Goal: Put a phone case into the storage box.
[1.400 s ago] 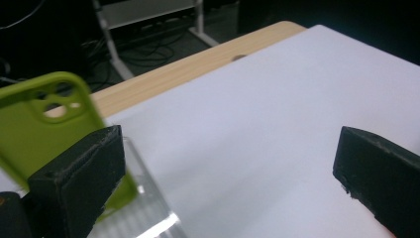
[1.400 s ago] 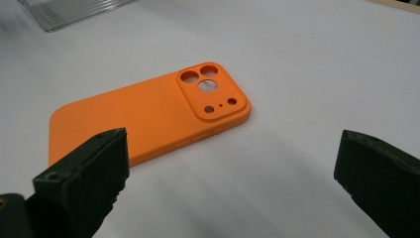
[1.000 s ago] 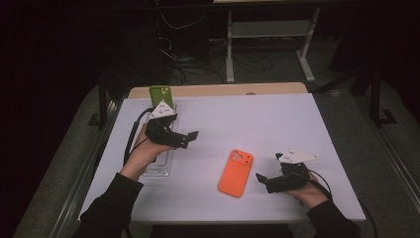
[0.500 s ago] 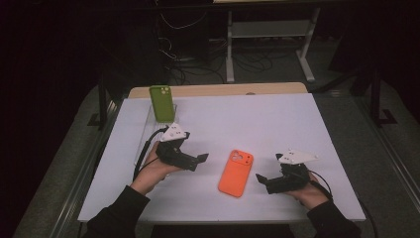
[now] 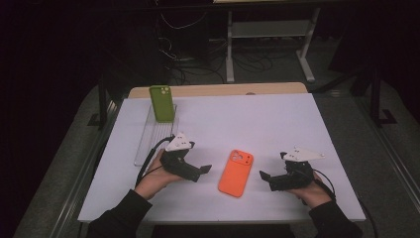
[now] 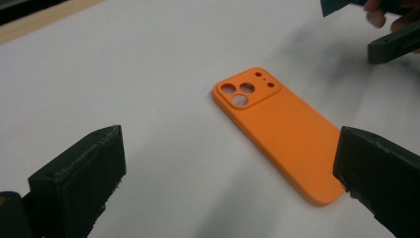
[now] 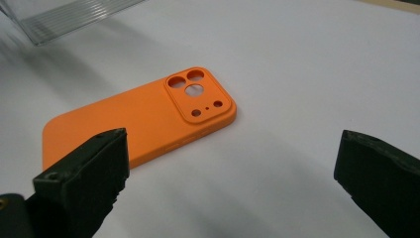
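Green case (image 5: 162, 103) stands in the clear rack (image 5: 148, 139) at bench (image 5: 297, 119) far left, looks done. Left tongs (image 5: 202, 170) spread wide, empty, just left of the orange case (image 5: 236, 173). That case lies flat mid-bench, camera cutouts up, untouched, pickup not yet begun. Right tongs (image 5: 266, 177) also wide apart, empty, just right of it.

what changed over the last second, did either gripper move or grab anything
The left gripper came away from the green phone case on the clear rack, back toward the person and rightward, and now sits open beside the orange phone case. It holds nothing. The right gripper, open, the orange case and the green case stayed where they were.
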Motion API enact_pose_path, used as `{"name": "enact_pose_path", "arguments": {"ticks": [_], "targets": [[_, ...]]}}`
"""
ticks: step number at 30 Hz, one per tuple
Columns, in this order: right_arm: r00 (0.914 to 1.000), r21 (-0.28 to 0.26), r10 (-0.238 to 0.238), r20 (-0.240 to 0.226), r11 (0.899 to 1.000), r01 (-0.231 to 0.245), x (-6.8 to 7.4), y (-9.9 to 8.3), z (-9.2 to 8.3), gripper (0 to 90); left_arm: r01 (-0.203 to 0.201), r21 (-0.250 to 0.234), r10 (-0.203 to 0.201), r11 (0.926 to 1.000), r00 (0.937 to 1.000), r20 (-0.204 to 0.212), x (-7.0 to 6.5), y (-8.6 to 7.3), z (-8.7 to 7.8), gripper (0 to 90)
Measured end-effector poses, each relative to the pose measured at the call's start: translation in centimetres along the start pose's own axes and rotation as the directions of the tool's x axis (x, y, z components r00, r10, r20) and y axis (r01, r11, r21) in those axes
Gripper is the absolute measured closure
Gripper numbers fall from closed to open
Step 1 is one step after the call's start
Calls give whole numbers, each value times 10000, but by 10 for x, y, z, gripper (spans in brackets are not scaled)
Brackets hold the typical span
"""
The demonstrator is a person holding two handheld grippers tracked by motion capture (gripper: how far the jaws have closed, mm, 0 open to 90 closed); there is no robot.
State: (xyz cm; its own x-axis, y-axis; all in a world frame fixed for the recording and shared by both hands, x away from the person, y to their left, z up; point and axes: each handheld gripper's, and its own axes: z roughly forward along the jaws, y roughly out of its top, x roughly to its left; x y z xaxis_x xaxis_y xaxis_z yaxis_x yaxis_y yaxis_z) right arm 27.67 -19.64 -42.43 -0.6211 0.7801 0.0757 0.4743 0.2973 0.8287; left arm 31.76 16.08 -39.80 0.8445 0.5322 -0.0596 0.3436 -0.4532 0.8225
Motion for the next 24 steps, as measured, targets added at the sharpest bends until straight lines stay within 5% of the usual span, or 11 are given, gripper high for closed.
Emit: {"name": "enact_pose_path", "arguments": {"ticks": [9, 20, 24], "targets": [[9984, 1100, -314, -468, 9933, 363, 9, 12, 3, 15, -190, 118, 190, 9997, 9998, 52, -3, -3, 7, 0], [9811, 926, -646, -1822, 9923, 825, 31, 36, 26, 503, -26, 27, 26, 10000, 10000, -65, 1, -3, 8, 0], [9749, 1244, -755, -2094, 9869, 1031, 44, 45, 41, 665, -57, 45, 57, 10000, 9999, -92, 1, -3, 8, 0]]}}
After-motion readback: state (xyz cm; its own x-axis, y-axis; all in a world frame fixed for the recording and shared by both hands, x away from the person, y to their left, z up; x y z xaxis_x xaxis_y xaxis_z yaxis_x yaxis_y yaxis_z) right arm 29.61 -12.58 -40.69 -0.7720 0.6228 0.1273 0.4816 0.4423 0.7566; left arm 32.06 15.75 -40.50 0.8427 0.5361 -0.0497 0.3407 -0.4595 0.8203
